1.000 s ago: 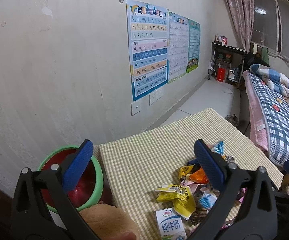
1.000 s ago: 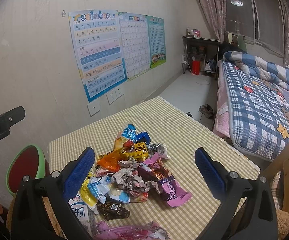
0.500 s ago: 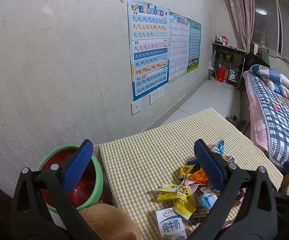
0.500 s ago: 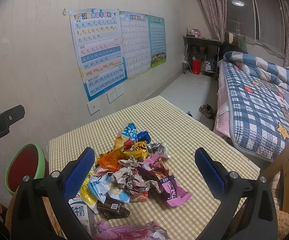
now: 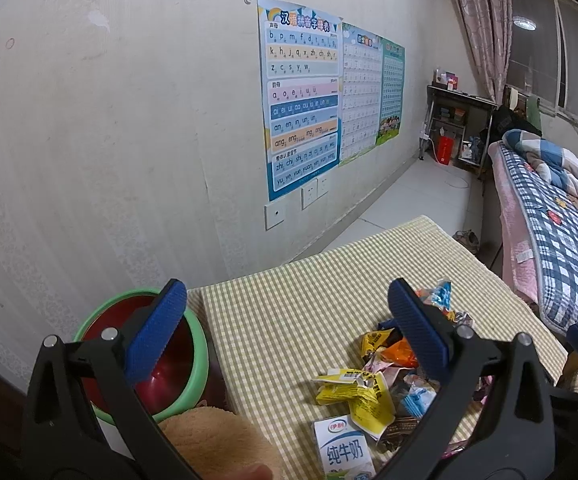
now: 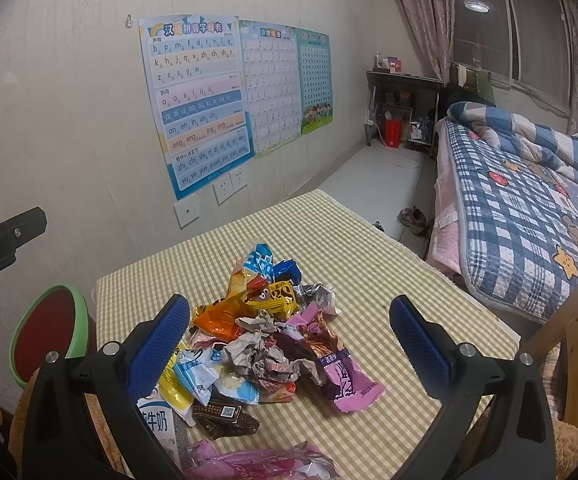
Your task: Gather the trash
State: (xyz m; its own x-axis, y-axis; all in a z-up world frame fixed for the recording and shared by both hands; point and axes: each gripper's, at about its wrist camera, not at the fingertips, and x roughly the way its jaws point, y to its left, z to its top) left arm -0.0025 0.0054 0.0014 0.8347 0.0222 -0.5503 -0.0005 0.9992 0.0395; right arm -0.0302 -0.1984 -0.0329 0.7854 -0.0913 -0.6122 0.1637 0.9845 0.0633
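Observation:
A heap of crumpled snack wrappers (image 6: 265, 332) lies on the checked tablecloth (image 6: 361, 276), with a white milk carton (image 5: 343, 450) at its near left edge and a pink bag (image 6: 265, 462) in front. A green-rimmed bin with a red inside (image 5: 157, 364) stands off the table's left end. My left gripper (image 5: 285, 332) hovers open above the table's left part, between bin and heap. My right gripper (image 6: 289, 340) is open too, held over the near side of the heap with nothing between its fingers.
A wall with alphabet posters (image 6: 197, 108) runs along the far side. A bed with a plaid quilt (image 6: 529, 200) stands to the right, a wooden chair (image 6: 573, 352) at the table's right corner. A tan plush cushion (image 5: 217, 440) sits by the bin.

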